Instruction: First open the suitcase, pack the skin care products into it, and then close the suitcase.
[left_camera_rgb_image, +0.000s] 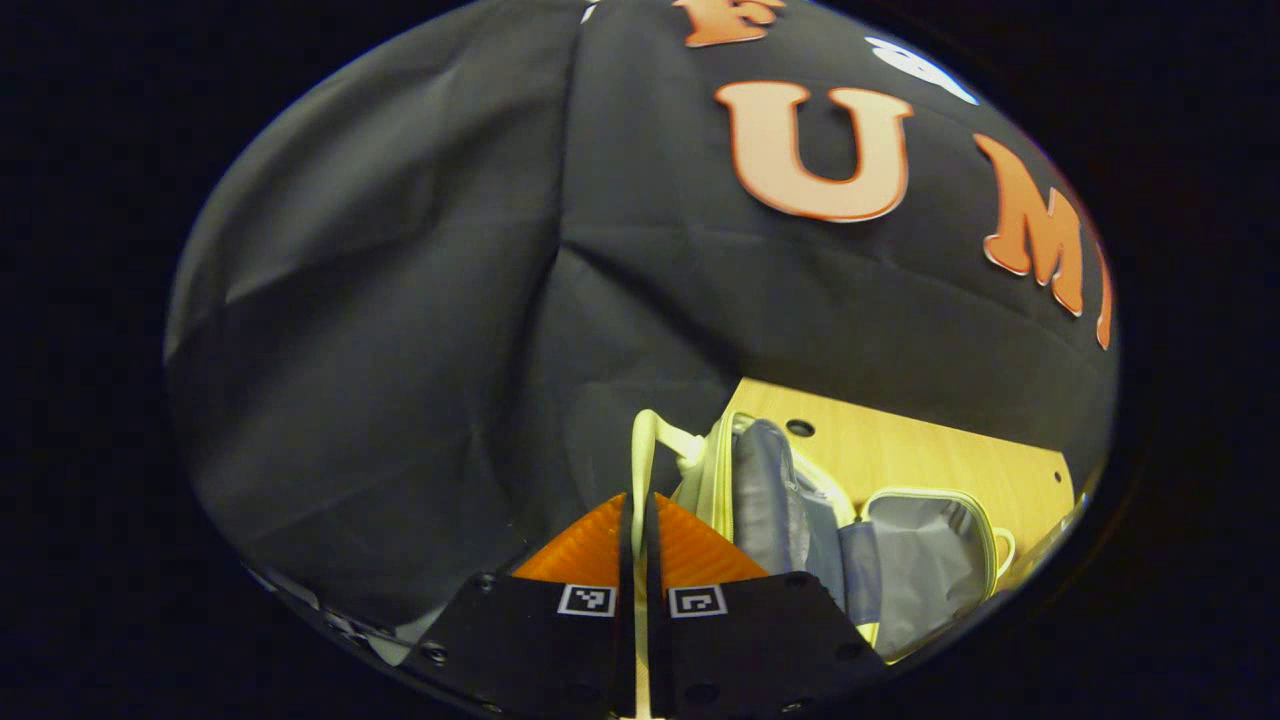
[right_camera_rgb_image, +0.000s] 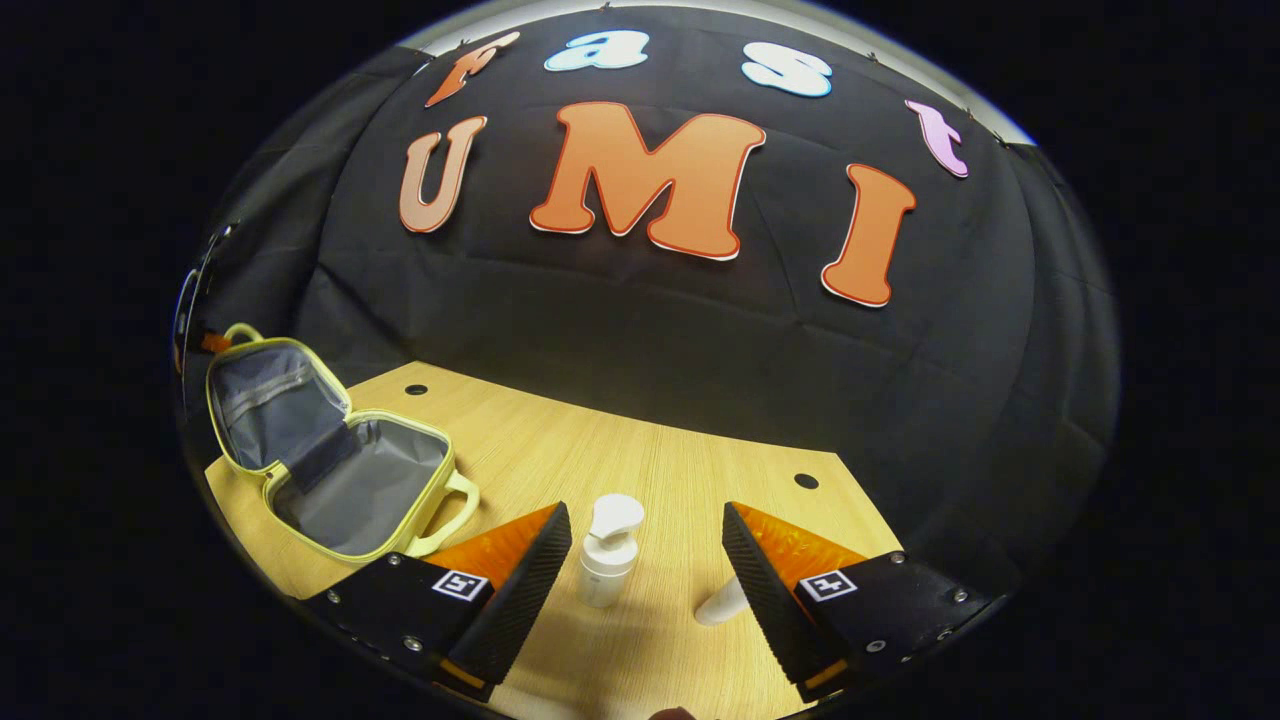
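**Suitcase open, packing not begun**

The left gripper (left_camera_rgb_image: 637, 530) pinches the handle strap (left_camera_rgb_image: 641, 450) of the yellow-trimmed, grey-lined soft suitcase (right_camera_rgb_image: 330, 470), holding its lid up. The right gripper (right_camera_rgb_image: 640, 570), spread wide, frames a white pump bottle (right_camera_rgb_image: 608, 550) on the wooden desk (right_camera_rgb_image: 650, 460); a second white bottle (right_camera_rgb_image: 722, 603) lies beside its right finger. Packing and closing remain.

Light wood desk (right_camera_rgb_image: 640, 470) w/ round holes near its back edge. On it: open suitcase (right_camera_rgb_image: 340, 465), yellow trim, grey lining, far left of right jaws; white pump bottle (right_camera_rgb_image: 608, 552) upright betw. them; white tube (right_camera_rgb_image: 722, 603) lying by the right-hand jaw.
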